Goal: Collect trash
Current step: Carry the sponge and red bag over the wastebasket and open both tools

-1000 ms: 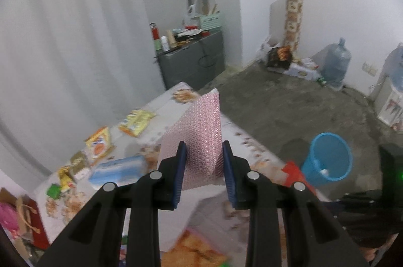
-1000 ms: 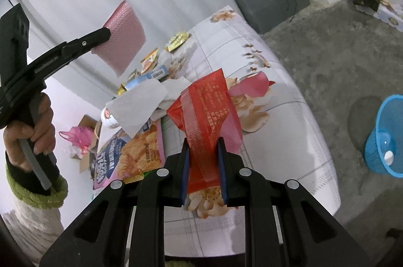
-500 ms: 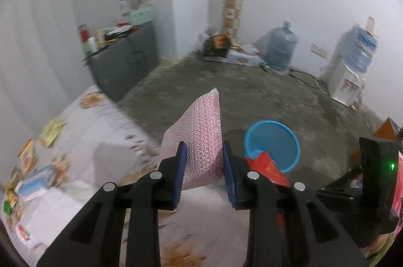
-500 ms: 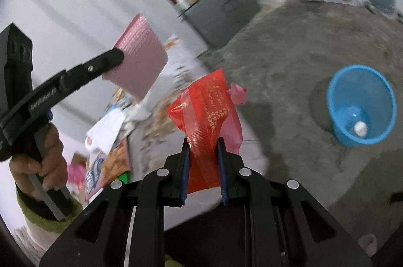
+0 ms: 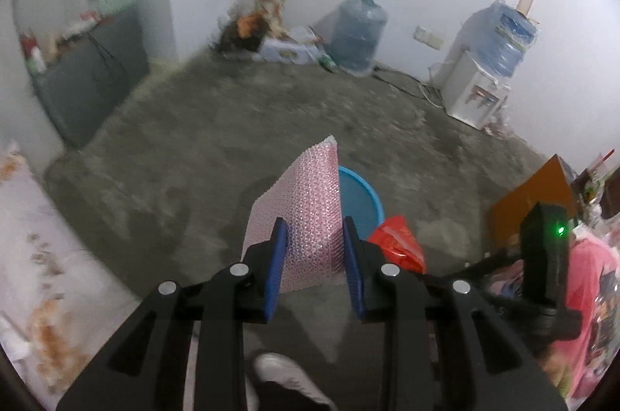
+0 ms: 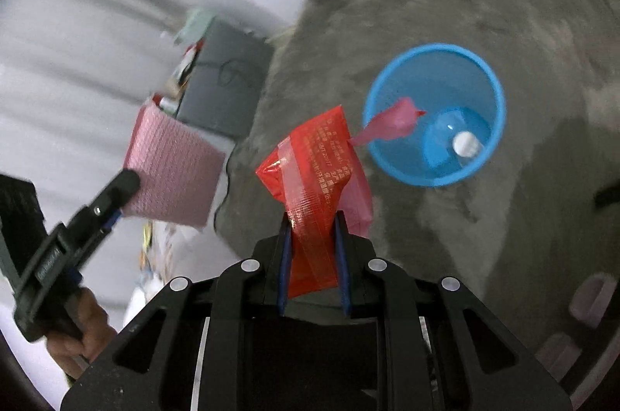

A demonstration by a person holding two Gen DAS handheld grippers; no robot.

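Left gripper clamped on a pink sheet, right gripper on a red wrapper.

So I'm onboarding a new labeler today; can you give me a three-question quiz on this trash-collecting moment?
1. True or false: the left tool holds a pink bubble-wrap sheet.
2. Multiple choice: what does the right tool grip? A) a paper cup B) a red plastic wrapper C) nothing
3. Fill in: on the floor ahead of both tools stands a ____ basket that already holds a clear bottle with a white cap.

Key:
1. True; the sheet sits upright between the shut fingers.
2. B
3. blue
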